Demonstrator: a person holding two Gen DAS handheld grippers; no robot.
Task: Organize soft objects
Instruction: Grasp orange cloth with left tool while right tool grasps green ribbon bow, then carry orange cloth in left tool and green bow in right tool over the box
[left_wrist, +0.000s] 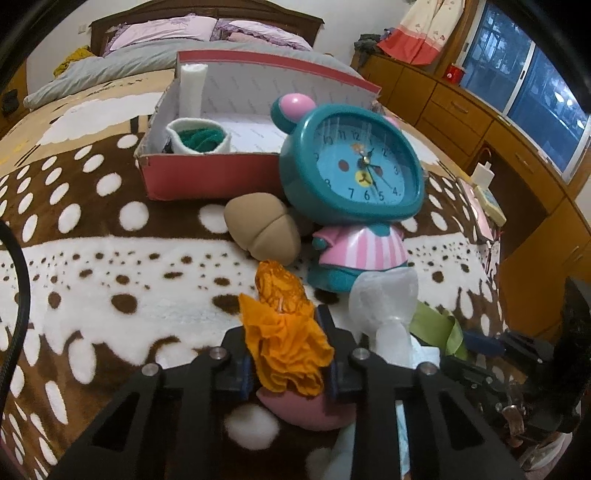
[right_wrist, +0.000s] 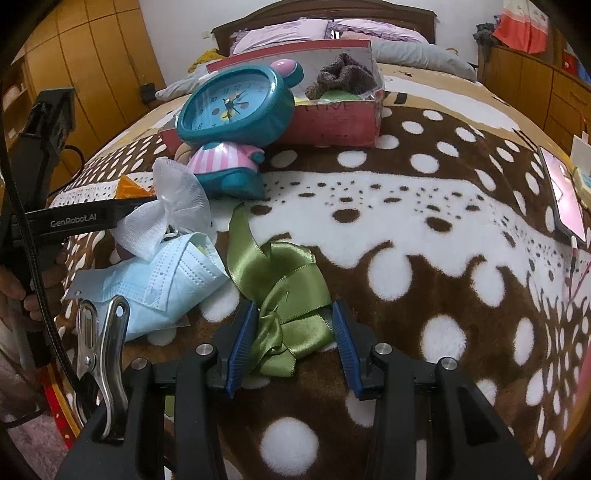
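Observation:
My left gripper (left_wrist: 289, 354) is shut on a crumpled orange cloth (left_wrist: 284, 332), its blue pads pressing the cloth from both sides just above the spotted blanket. A pink soft item (left_wrist: 306, 410) lies under it. In the right wrist view my right gripper (right_wrist: 293, 347) stands open low over the blanket, and a green satin ribbon bow (right_wrist: 291, 325) lies between its blue pads. Next to the bow lie a light blue face mask (right_wrist: 162, 280) and white gauze (right_wrist: 173, 206). The red box (left_wrist: 207, 177) farther up the bed holds a white roll, a felt cup and a brown knitted piece (right_wrist: 343, 75).
A teal and pink toy clock (left_wrist: 354, 162) stands in front of the box, with a tan soft ball (left_wrist: 262, 229) beside it. A metal clip (right_wrist: 99, 343) sits by my right gripper. A phone (right_wrist: 565, 195) lies at the bed's right edge, and wooden cabinets (left_wrist: 461, 110) line the wall.

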